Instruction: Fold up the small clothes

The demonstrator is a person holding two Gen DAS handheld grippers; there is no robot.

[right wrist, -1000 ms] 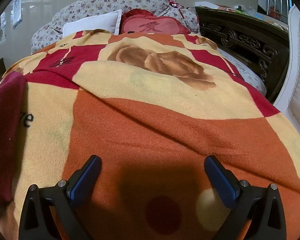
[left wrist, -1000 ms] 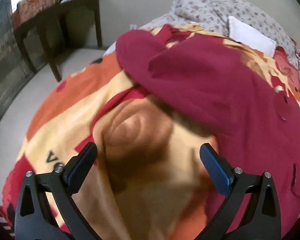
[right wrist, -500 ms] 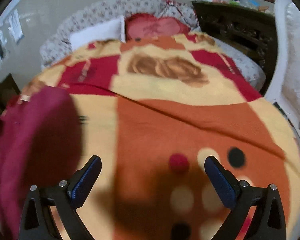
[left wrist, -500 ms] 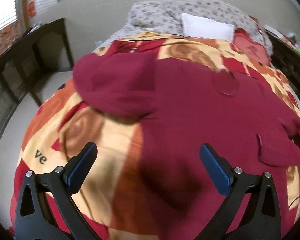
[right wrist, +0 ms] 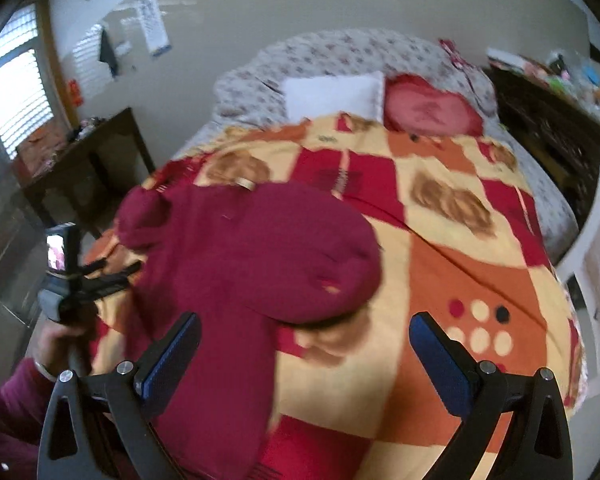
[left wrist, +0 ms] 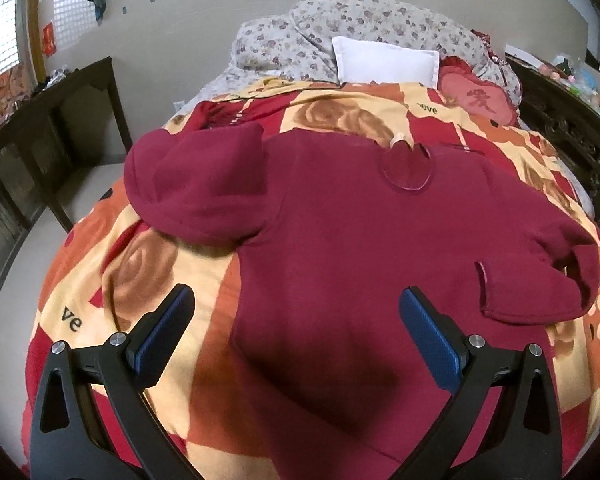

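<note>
A dark red fleece sweater (left wrist: 340, 240) lies spread on the bed's orange, red and cream rose-patterned blanket (left wrist: 148, 264), its hem towards the cameras and its neckline towards the white pillow (left wrist: 384, 62) and floral grey quilt (left wrist: 340, 24) at the head of the bed. One sleeve (left wrist: 192, 196) is bunched and doubled over beside the body on the left; the other sleeve (left wrist: 540, 272) bends back on itself at the right, cuff pointing inward. The garment looks laid out but not yet folded, so this is judged the start of the fold.

The left gripper (left wrist: 296, 332) hangs above the lower body of the sweater with its blue-padded jaws spread wide and nothing between them. The right gripper (right wrist: 304, 356) is likewise wide apart and empty, over the sweater's right edge and the bare blanket beside it. In the right wrist view the left-hand device (right wrist: 64, 264) and the person's hand (right wrist: 56, 344) holding it show at the left margin.

The next move probably calls for each gripper to pinch a sleeve or shoulder edge and bring it across the body; the crumpled left sleeve would want straightening first, since thick fleece holds its bulk.

The hem nearest the cameras is cut off behind the gripper frames. The right wrist view is motion-blurred, so the right cuff's lie there is hard to read. A round patch (left wrist: 406, 168) below the collar may be a pocket or an appliqué.
</note>
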